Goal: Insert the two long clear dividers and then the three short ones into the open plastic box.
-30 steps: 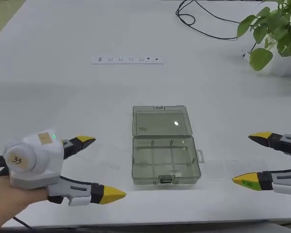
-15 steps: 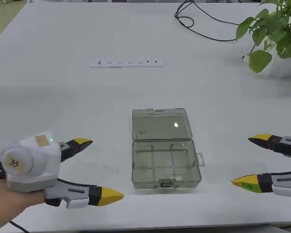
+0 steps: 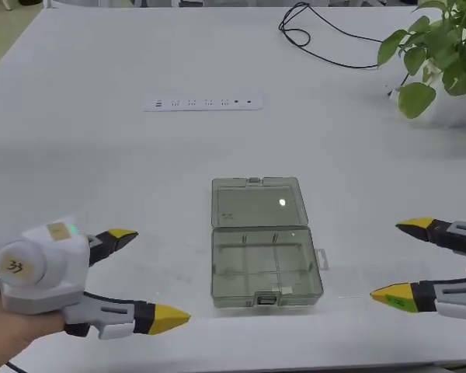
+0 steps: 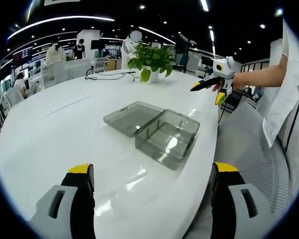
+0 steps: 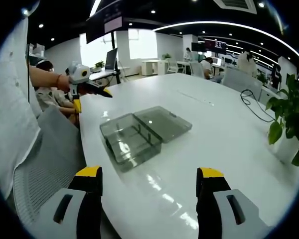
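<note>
At the middle of the white table [image 3: 101,155] sits the box [image 3: 241,289], open, its lid [image 3: 258,200] laid flat on the tabletop at 12 o'clock from the base. Faint lines cross the base, and I cannot tell whether they are dividers already seated or just moulded ribs. Faint clear patches [image 3: 353,280] lie on the tabletop at 3 and 9 o'clock from the box. They may be loose dividers, but they are too faint for me to count or sort into long and short.

I hold the left gripper [image 3: 151,274] at 8 o'clock from the box and the right gripper [image 3: 392,260] at 3 o'clock. Both are well apart from it, jaws spread wide, with nothing between them. By my reckoning no piece is in hand and most of the inserting, perhaps all of it, is left to do, starting with the two long pieces.

Room to move is generous. From 9 round through 12 to 3 o'clock the tabletop is bare near the box. A power strip [image 3: 203,102] lies far off at 11, a black cable [image 3: 326,47] and a potted plant [image 3: 439,47] farther off between 1 and 2. The edge to mind is the table's near edge at 6 o'clock, close behind the box's front wall. Both grippers hover near it, so I would approach from the sides or from above.
</note>
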Demonstrator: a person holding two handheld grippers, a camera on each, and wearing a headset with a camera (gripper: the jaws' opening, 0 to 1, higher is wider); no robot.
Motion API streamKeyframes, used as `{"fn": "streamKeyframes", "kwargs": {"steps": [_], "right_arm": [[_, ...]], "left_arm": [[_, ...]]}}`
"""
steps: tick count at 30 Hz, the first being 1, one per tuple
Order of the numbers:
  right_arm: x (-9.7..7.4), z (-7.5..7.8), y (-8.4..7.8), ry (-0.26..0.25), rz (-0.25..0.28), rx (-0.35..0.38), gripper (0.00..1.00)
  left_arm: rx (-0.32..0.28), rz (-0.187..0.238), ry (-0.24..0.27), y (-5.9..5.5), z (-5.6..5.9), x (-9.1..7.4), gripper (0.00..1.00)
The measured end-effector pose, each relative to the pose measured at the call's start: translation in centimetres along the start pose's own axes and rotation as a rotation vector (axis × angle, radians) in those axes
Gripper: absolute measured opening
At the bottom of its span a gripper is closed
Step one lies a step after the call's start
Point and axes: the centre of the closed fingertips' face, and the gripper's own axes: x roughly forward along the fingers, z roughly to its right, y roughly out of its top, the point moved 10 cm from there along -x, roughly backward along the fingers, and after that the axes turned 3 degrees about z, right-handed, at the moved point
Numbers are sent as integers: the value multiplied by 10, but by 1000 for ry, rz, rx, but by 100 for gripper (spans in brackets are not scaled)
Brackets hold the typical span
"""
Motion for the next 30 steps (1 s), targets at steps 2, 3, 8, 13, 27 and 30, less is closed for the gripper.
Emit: {"fn": "streamKeyframes", "kwargs": {"steps": [2, 3, 8, 13, 27, 30], "right_arm": [[0, 0, 0, 0, 0, -2, 78], [0, 1, 0, -2, 2, 0, 78], [0, 2, -1, -5, 2, 4, 78], [1, 2, -3, -6, 3, 11, 77], [2, 0, -4, -9, 12, 26, 77], [3, 0, -4, -10, 15, 31, 77]], "left_arm": [[-3, -3, 10, -1, -3, -1, 99], [-11, -4, 17, -1, -5, -1, 99], [-43, -20, 74, -5, -14, -5, 94], [-73, -69, 128, -11, -25, -9, 85], [-203, -244, 246, -25, -44, -12, 64], [-201, -268, 248, -27, -44, -9, 60]]}}
